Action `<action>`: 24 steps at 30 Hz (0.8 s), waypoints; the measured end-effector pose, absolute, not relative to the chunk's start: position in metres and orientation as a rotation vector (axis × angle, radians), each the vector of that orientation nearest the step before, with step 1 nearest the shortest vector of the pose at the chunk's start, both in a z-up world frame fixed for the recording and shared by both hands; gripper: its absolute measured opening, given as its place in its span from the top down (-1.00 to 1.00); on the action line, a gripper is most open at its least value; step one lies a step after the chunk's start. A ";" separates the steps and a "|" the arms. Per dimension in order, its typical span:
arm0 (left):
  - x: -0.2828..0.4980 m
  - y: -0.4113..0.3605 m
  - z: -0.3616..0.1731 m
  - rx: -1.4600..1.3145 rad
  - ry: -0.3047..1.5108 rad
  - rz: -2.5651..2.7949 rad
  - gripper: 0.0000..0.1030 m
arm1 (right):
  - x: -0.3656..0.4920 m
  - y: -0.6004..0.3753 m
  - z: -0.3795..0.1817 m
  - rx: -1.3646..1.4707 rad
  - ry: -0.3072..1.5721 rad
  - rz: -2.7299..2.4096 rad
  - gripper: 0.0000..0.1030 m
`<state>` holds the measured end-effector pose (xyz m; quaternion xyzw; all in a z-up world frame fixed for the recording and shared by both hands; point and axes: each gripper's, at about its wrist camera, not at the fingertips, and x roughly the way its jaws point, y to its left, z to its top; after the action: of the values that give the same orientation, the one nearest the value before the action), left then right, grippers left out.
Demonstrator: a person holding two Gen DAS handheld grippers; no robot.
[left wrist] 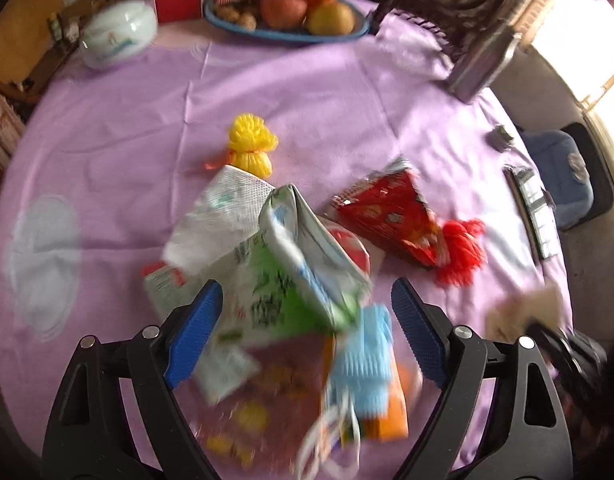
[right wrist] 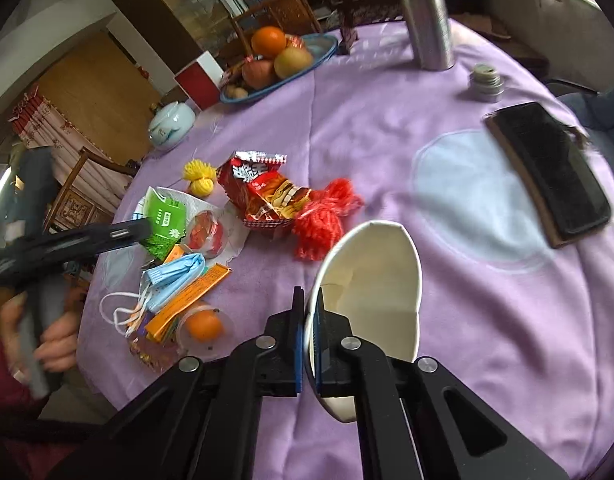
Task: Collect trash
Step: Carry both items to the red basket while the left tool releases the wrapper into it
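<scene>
Round table [right wrist: 387, 128] under lilac cloth. Carved wooden chair [right wrist: 79, 184] at its left, glass-front cabinet [right wrist: 175, 8] and wooden door [right wrist: 95, 92] behind. Bright daylight from window [left wrist: 579, 40] on right.

Heaped wrappers [right wrist: 263, 196], crushed paper cup [right wrist: 371, 280]

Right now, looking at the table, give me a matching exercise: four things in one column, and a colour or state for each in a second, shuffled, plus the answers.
Things:
1. paper cup
2. phone
3. face mask
4. snack bag

Descriptions:
A. light blue, in the trash pile
B. red, lying beside a red mesh net
C. white, pinched at the rim by the right gripper
D. black, flat near the table edge

Pairs: 1-C, 2-D, 3-A, 4-B
</scene>
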<state>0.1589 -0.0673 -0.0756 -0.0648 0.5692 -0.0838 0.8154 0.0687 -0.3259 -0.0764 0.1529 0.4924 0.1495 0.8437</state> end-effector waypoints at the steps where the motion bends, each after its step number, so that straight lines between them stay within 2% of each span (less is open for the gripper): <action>1: 0.167 -0.066 -0.082 -0.169 1.218 -0.193 0.00 | 0.064 -0.328 -0.074 0.319 1.032 0.312 0.91; 3: 0.172 -0.066 -0.084 -0.204 1.228 -0.227 0.47 | 0.057 -0.331 -0.067 0.295 1.015 0.292 0.91; 9: 0.147 -0.044 -0.021 -0.242 1.036 -0.254 0.47 | 0.064 -0.337 -0.053 0.317 0.967 0.297 0.91; 14: 0.111 0.004 0.033 -0.271 0.907 -0.151 0.47 | 0.089 -0.307 -0.044 0.329 0.942 0.411 0.91; 18: 0.076 0.057 0.048 -0.341 0.869 0.007 0.47 | 0.111 -0.260 -0.036 0.294 0.937 0.557 0.91; 24: -0.023 0.152 0.049 -0.476 0.822 0.304 0.47 | 0.117 -0.175 -0.021 0.198 0.939 0.788 0.91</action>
<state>-0.0230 0.1525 0.0492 -0.2281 0.3942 0.1457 0.8783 0.1166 -0.1749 -0.0208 0.0925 0.4400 0.3692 0.8133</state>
